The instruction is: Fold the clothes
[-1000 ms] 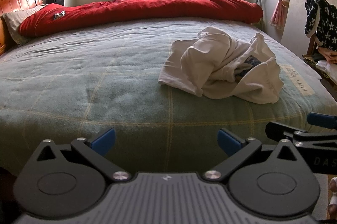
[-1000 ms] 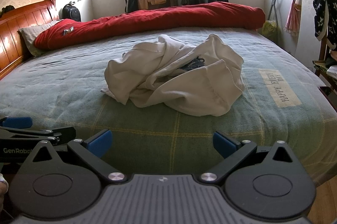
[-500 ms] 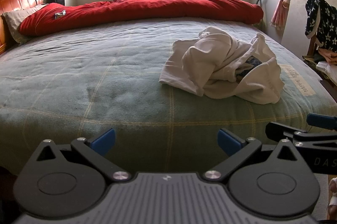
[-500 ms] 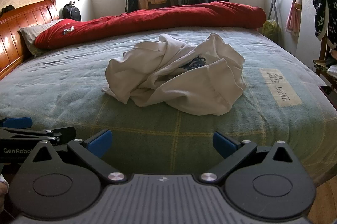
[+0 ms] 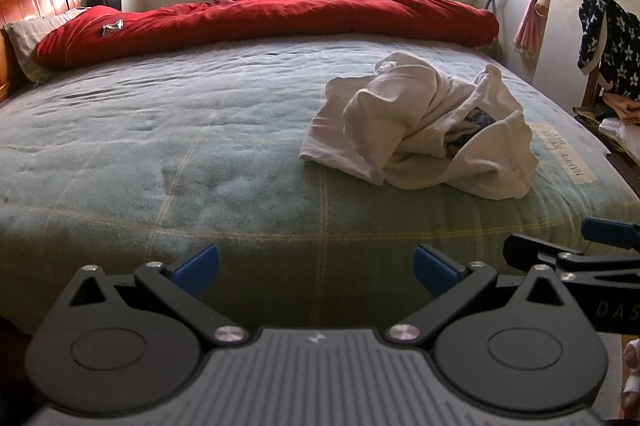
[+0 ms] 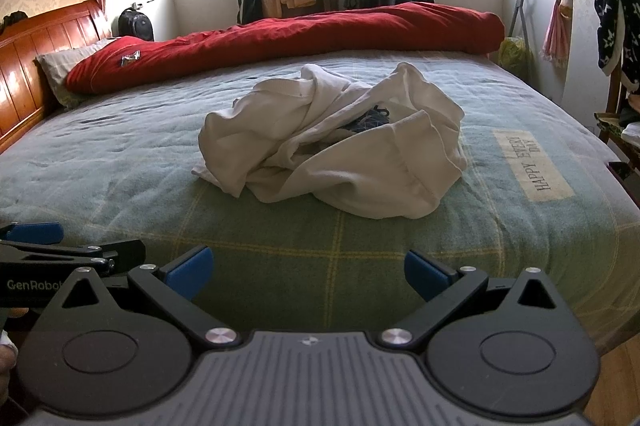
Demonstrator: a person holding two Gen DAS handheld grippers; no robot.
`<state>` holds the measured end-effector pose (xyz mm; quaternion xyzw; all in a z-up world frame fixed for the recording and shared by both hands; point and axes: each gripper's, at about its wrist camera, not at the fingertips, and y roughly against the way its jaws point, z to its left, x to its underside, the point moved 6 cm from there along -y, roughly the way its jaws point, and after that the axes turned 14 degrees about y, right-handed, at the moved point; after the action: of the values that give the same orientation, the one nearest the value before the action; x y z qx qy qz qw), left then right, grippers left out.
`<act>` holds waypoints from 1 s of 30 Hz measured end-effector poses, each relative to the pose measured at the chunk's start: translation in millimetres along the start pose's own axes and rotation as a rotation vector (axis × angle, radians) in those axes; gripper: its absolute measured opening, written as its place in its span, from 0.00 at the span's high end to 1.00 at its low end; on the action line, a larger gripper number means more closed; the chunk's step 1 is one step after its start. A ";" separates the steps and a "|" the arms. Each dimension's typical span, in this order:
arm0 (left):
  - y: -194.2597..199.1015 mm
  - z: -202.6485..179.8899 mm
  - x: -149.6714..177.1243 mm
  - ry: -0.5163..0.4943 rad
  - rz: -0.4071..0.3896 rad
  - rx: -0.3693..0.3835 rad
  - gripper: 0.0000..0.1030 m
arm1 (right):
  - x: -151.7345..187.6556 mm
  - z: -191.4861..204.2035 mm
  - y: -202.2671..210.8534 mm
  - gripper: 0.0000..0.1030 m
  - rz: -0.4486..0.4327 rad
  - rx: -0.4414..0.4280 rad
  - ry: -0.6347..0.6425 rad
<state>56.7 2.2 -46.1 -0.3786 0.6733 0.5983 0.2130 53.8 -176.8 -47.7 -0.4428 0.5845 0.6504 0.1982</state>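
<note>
— What do we have on the bed?

— We see a white garment (image 6: pixel 332 149) crumpled in a loose heap on the green checked blanket (image 6: pixel 120 161), toward the foot of the bed and just left of the patch reading "HAPPY EVERY DAY" (image 6: pixel 532 163). Its folds pile over each other, a hemmed edge curls along the near side, and a dark blue print (image 6: pixel 370 119) peeks out from the middle of the bundle. From the left wrist view the same garment (image 5: pixel 416 133) sits right of centre.

— And our grippers?

— We hold both short of the bed's near edge, well apart from the cloth. The left gripper (image 5: pixel 316 264) has its blue-tipped fingers spread wide with nothing between them; the right gripper (image 6: pixel 308 268) is spread the same way, also empty.

— Behind it?

— A red duvet (image 6: pixel 304 33) rolled along the far side, under the window.
</note>
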 end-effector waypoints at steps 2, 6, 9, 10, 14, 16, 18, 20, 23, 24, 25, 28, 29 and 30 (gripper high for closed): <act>0.2 -0.1 -0.1 0.000 -0.001 0.000 0.01 | -0.1 0.1 0.2 0.00 -0.001 0.001 0.001; -0.6 -0.1 -0.6 0.001 0.000 0.003 0.01 | 0.2 -0.2 0.3 0.00 -0.004 0.002 0.002; -2.4 -0.4 -0.9 0.005 0.007 0.011 0.01 | 0.0 -0.7 0.8 0.00 -0.005 0.004 0.004; -3.2 -0.8 -0.9 0.006 0.009 0.014 0.01 | -0.1 -0.9 0.8 0.00 -0.006 0.006 0.006; -6.8 -1.9 -2.3 0.006 0.015 0.024 0.01 | -1.0 -2.2 -1.1 0.00 -0.003 0.010 0.009; -10.0 -3.2 -3.5 0.004 0.020 0.029 0.01 | -1.7 -3.2 -3.2 0.00 0.000 0.011 0.012; -13.8 -4.9 -4.9 0.001 0.025 0.033 0.01 | -2.3 -5.1 -6.0 0.00 0.006 0.014 0.014; -18.3 -5.9 -6.8 0.007 0.027 0.020 0.01 | -2.3 -7.4 -9.0 0.00 0.014 0.017 0.015; -27.2 -6.0 -9.6 0.016 0.038 0.008 0.01 | -2.9 -12.4 -15.6 0.00 0.027 0.019 0.007; -30.6 -6.2 -10.4 0.016 0.044 0.007 0.01 | -3.1 -14.0 -17.8 0.00 0.031 0.019 0.003; -33.3 -6.2 -10.9 0.016 0.048 0.007 0.01 | -3.3 -15.4 -21.2 0.00 0.037 0.018 0.001; -42.9 -5.8 -14.0 0.014 0.065 0.003 0.01 | -4.0 -19.7 -31.4 0.00 0.054 0.016 -0.008; -46.1 -5.9 -16.2 0.012 0.069 0.001 0.01 | -4.5 -21.0 -35.3 0.00 0.060 0.015 -0.010; -49.4 -6.0 -18.4 0.010 0.073 -0.001 0.01 | -5.0 -22.3 -39.1 0.00 0.066 0.014 -0.012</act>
<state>106.8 1.2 -63.1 -0.3569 0.6876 0.6039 0.1874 94.5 -187.1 -64.8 -0.4180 0.6019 0.6552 0.1834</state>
